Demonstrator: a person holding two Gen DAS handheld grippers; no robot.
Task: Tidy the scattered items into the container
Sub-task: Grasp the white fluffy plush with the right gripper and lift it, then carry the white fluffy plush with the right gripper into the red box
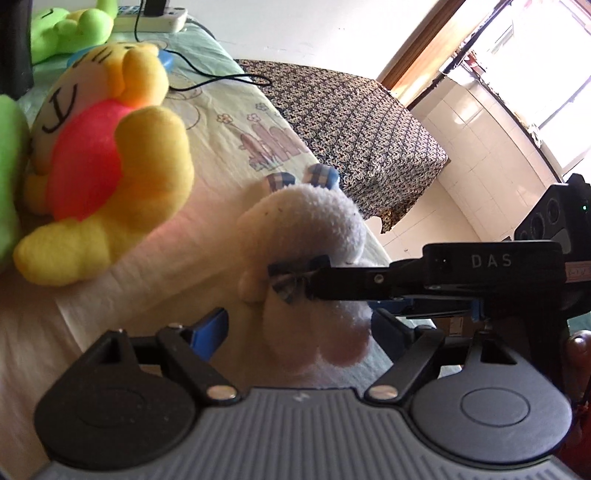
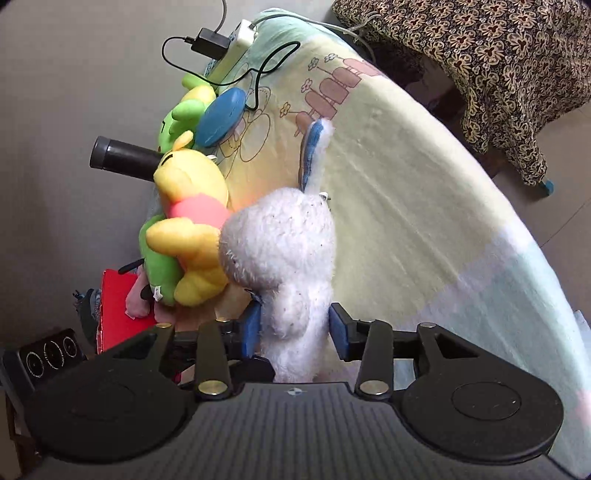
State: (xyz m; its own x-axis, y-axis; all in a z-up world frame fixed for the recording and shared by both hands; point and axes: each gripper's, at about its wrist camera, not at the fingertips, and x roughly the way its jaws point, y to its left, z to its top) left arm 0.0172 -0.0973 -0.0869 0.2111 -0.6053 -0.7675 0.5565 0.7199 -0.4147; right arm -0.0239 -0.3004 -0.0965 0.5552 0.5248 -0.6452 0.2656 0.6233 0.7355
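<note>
A white plush rabbit (image 2: 284,243) with blue-lined ears (image 2: 312,147) is held over the bed. My right gripper (image 2: 293,328) is shut on the rabbit's body, blue pads on both sides. In the left wrist view the rabbit (image 1: 314,221) hangs in front, pinched by the right gripper's black fingers (image 1: 351,284) coming from the right. My left gripper (image 1: 303,328) is open, its pads on either side below the rabbit. A yellow bear plush in a red shirt (image 1: 107,177) lies at the left, also in the right wrist view (image 2: 192,206).
Green plush toys (image 1: 70,29) (image 2: 181,118), a blue disc (image 2: 221,116), a power strip with cables (image 2: 236,40) and a black cylinder (image 2: 125,158) sit on the cartoon bedsheet (image 2: 406,184). A patterned cloth-covered table (image 1: 351,122) stands beyond. Red fabric (image 2: 118,306) lies at the left.
</note>
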